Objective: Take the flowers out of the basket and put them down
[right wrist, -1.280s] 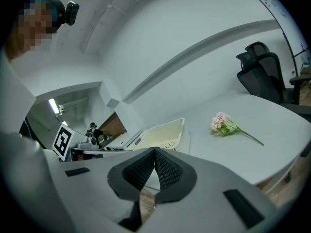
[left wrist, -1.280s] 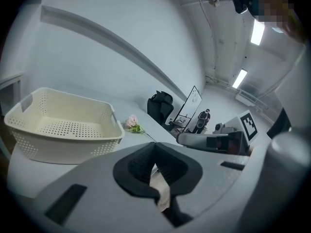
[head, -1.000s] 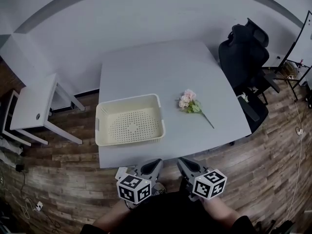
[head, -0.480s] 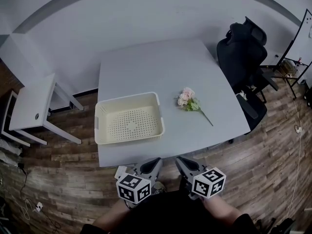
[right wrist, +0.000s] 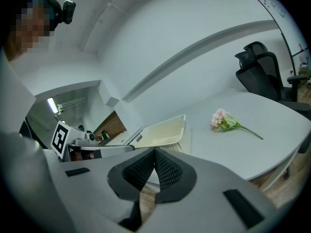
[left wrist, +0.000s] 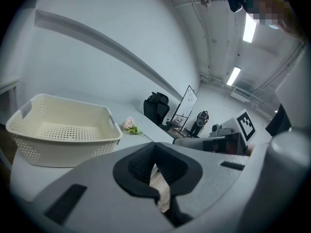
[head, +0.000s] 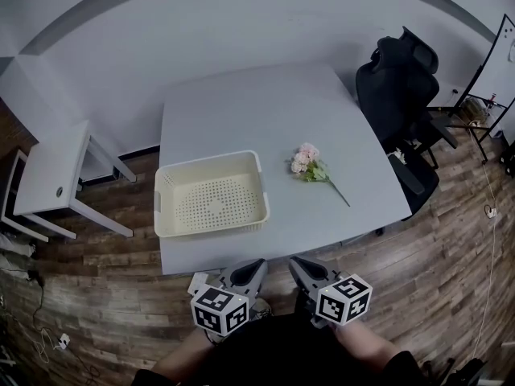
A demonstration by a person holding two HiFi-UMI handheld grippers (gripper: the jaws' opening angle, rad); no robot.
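1. Flowers (head: 310, 163) lie flat on the table (head: 257, 95), near the basket (head: 211, 158) on its right, not touching it. Basket looks empty.
2. Left gripper (left wrist: 154, 147) and right gripper (right wrist: 154, 152): jaws together, nothing between them, held low by the body.
3. Place step looks done; likely no further move needed.

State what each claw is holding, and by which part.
Nothing. The left claw and the right claw are both shut and empty; the flowers lie on the table beside the basket.
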